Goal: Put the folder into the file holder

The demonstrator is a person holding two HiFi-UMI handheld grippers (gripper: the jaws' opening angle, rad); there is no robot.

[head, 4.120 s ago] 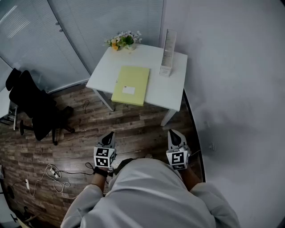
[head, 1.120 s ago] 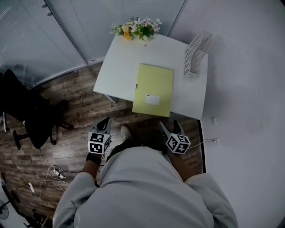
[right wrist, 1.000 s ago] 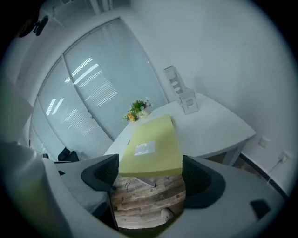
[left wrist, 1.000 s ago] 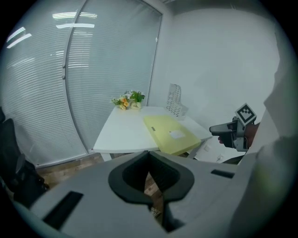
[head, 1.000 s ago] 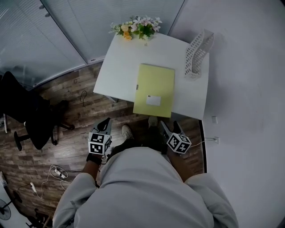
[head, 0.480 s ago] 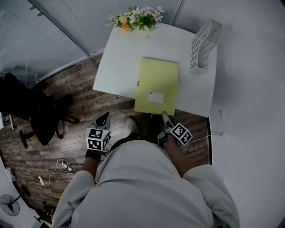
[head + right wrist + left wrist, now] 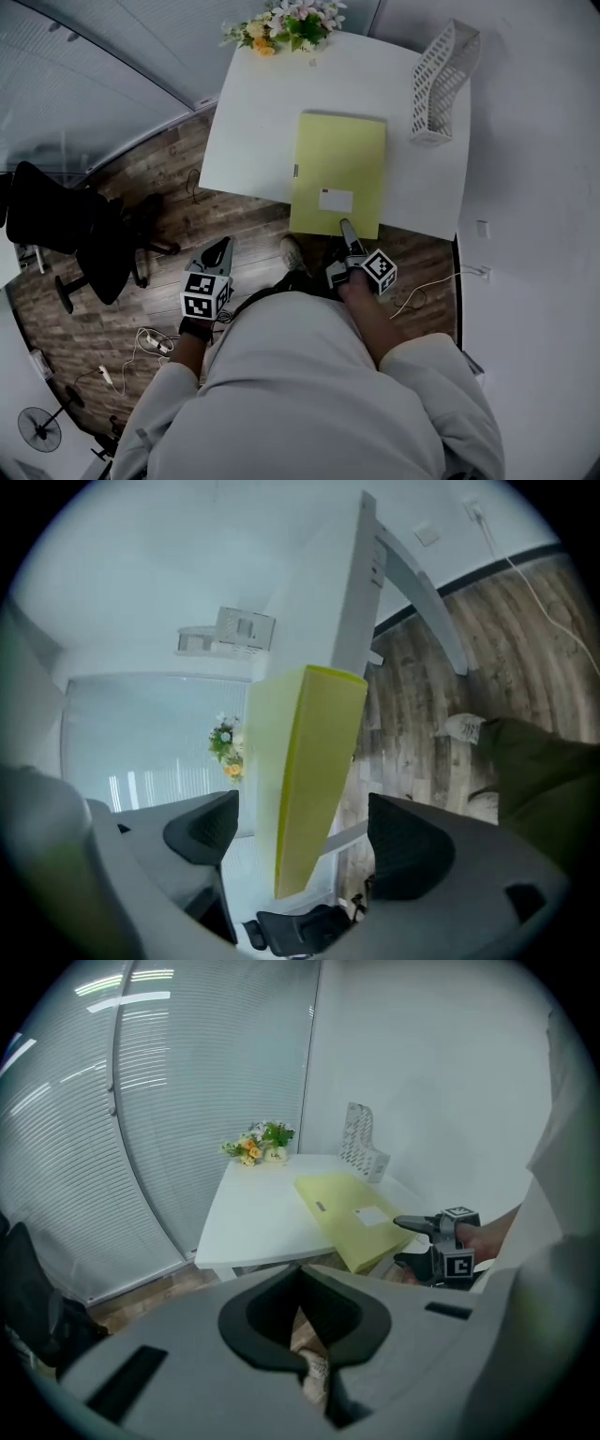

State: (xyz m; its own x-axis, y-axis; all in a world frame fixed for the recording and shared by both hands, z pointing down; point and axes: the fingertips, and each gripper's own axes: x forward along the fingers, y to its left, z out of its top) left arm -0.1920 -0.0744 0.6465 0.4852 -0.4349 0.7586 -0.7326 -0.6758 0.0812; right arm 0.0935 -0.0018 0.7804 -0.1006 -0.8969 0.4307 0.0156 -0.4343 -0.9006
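No legible print on folder (image 7: 339, 155) label (image 7: 335, 200).

Yellow folder (image 7: 337, 173) flat (label up); white mesh file holder (image 7: 442, 80) upright

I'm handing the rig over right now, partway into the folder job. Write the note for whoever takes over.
Left gripper: shut, empty, held low beside the table.
Right gripper: open, one jaw on each side of the yellow folder's near edge, which overhangs the table; not clamped.
File holder: upright at the table's far right corner.
Done: the approach only.
Left: close on the folder, lift it, slot it into the file holder.
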